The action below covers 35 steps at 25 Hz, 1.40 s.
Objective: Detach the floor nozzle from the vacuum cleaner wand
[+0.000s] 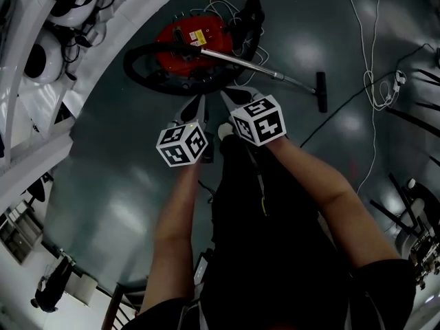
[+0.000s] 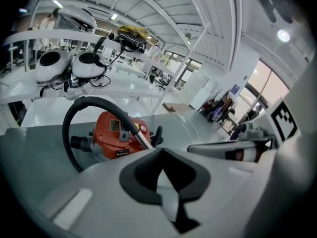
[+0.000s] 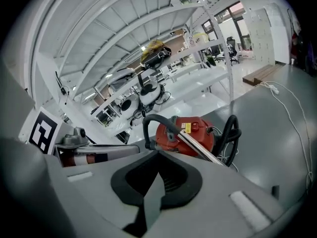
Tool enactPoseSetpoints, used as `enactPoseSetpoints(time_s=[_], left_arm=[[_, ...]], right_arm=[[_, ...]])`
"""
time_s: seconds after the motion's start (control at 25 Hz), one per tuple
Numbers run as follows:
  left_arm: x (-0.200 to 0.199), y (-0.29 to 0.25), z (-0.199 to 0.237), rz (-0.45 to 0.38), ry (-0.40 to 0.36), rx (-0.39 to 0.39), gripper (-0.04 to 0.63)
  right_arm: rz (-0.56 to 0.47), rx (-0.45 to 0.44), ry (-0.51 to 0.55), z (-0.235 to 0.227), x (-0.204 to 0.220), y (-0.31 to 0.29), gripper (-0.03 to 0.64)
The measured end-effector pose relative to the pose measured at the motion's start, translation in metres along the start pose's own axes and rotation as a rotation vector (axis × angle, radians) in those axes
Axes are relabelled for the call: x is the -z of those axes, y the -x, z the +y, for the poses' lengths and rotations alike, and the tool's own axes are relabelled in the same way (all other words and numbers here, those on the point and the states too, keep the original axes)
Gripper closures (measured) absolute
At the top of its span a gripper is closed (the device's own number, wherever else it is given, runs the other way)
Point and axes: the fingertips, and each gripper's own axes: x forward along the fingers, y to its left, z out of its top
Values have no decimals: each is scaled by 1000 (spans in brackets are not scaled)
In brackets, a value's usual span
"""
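Bare forearms (image 1: 175, 215) fill the bottom of my head view, each hand carrying a gripper topped by a white cube (image 1: 183, 144) printed with black square markers. Under and ahead of both tools spreads a smooth grey floor (image 1: 330, 16), glossy enough to throw back the ceiling lights.

Just beyond the two sets of tips sits the vacuum cleaner (image 1: 196, 40), a rounded red plastic body with a yellow label. A thick black hose (image 1: 141, 71) sweeps round it in a wide arc on the left gripper's side. From the red body a slim, shiny metal wand (image 1: 254, 66) slants across in front of the tips and out past the right gripper's outer side. The floor nozzle (image 1: 321, 91), a narrow black bar, sits on the wand's far end. It lies on the floor ahead and to the right of the right gripper, well apart from both tools. A thin white cable (image 1: 375, 60) trails over the floor farther out on that side.

On the left gripper (image 1: 198, 105) I see the grey jaws pressed together with nothing between them. Its own view shows the dark hollow behind the tips bare and the red body ahead. The right gripper (image 1: 231, 96) is the same, jaws closed on nothing, with the wand running past ahead of it. Neither tool touches anything.
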Motion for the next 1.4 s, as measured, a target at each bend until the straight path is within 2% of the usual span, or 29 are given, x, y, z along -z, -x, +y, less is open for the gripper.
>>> enactPoseSetpoints(time_s=[0.2,0.52,0.88,1.16,1.4], left_arm=[[7,-29,2,27,4,2,586],[22,-60,32,31,72,-39,586],[14,-88,55,8,82,-80,586],[7,-109,69,-7,96,-101,586],[-14,-118,86,-46,119,-156,586]], right_arm=[[14,-14,-21,-21,4,-31,623],[41,-31,-29,-43,18,-66,624],[63,-31,-44,-66,28,-102,623],[60,-38,-58,-83,16,-130,623],[75,-73,19,-83,2,-148,623]])
